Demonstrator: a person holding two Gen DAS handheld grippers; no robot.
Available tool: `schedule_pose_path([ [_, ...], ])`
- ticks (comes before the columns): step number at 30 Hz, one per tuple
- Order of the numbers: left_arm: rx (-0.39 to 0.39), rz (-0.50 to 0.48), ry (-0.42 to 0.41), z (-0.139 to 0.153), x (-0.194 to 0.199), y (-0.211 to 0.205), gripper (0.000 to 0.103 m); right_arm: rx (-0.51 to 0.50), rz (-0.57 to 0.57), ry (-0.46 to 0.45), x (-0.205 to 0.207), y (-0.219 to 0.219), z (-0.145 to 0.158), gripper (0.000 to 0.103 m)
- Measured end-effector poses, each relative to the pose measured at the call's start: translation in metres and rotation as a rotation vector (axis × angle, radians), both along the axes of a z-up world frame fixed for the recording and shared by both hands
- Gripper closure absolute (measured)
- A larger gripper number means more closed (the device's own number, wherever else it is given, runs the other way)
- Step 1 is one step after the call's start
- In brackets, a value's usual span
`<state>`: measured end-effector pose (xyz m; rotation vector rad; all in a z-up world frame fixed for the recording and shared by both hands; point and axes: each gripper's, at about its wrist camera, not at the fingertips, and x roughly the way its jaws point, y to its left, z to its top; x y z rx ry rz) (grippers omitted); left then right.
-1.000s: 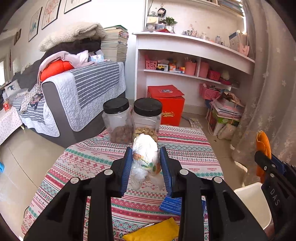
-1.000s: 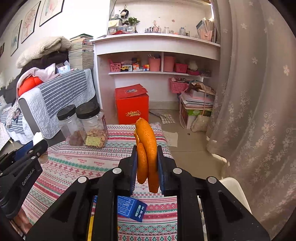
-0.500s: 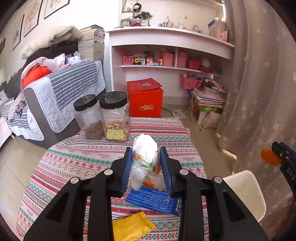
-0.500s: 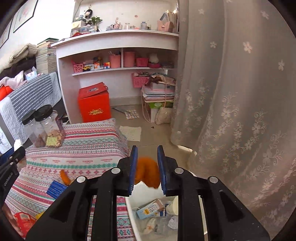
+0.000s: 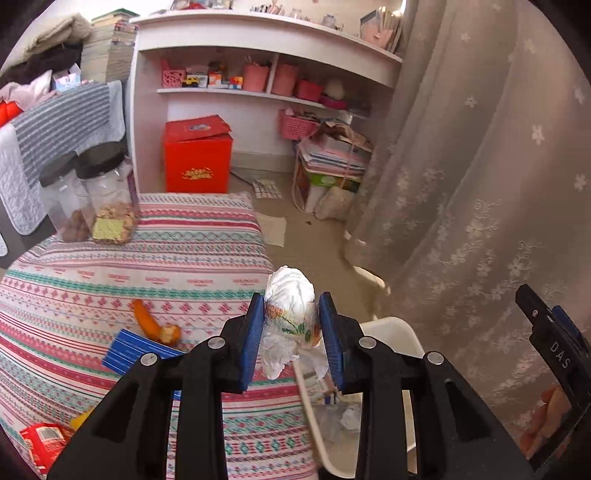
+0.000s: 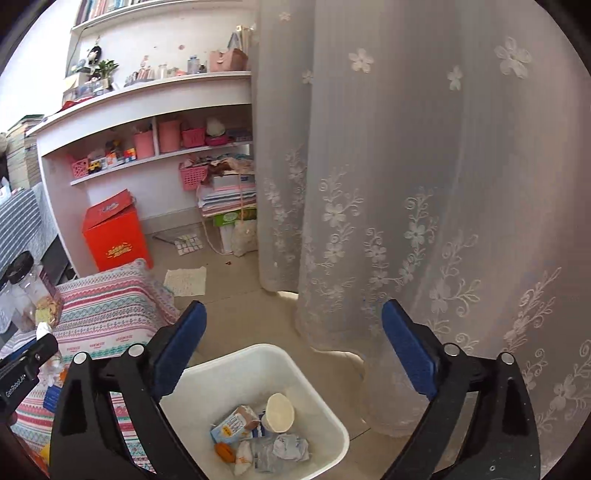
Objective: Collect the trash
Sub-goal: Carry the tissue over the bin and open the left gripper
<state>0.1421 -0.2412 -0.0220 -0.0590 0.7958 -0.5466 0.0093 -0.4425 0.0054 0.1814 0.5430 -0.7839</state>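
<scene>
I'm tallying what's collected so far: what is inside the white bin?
In the white bin: a small carton, a round cup, orange peel and crumpled wrappers. Anything beneath them is hidden.

Soft daylight came through the lace curtain [image 6: 424, 166], leaving the room bright and shadows faint. Both fisheye views bent the shelves [image 5: 266, 33] and darkened into black corners. The jars [image 5: 92, 192] looked motion-blurred in the left view.

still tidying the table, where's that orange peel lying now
In the left wrist view the orange peel lies on the striped tablecloth, left of the tongs, touching the blue packet just in front of it.
</scene>
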Motion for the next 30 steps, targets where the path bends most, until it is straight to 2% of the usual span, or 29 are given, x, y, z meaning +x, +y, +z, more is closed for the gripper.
schedule_pose_path([
  [3, -0.021, -0.052, 0.07, -0.009, -0.001, -0.024, 0.071, 0.037, -0.048, 0.005, -0.008, -0.02, -0.001, 0.008],
  [7, -0.018, -0.106, 0.107, -0.017, -0.005, -0.051, 0.071, 0.069, -0.094, 0.012, -0.016, -0.037, -0.003, 0.007],
  [11, -0.066, -0.15, 0.203, -0.026, -0.003, -0.069, 0.07, 0.098, -0.112, 0.021, -0.019, -0.044, -0.006, 0.007],
  [14, -0.097, -0.153, 0.271, -0.031, 0.0, -0.073, 0.053, 0.103, -0.11, 0.02, -0.018, -0.044, -0.006, 0.007],
  [15, -0.103, -0.151, 0.28, -0.031, 0.001, -0.072, 0.053, 0.102, -0.108, 0.02, -0.018, -0.043, -0.006, 0.007],
  [23, -0.053, -0.089, 0.237, -0.026, 0.0, -0.048, 0.045, 0.121, -0.051, 0.033, -0.007, -0.026, -0.005, 0.007],
  [25, -0.02, -0.063, 0.217, -0.026, 0.001, -0.038, 0.038, 0.127, -0.023, 0.043, 0.0, -0.018, -0.006, 0.007],
  [30, 0.052, 0.023, 0.192, -0.025, 0.003, -0.002, 0.028, 0.147, 0.088, 0.097, 0.021, 0.013, -0.012, 0.007],
])
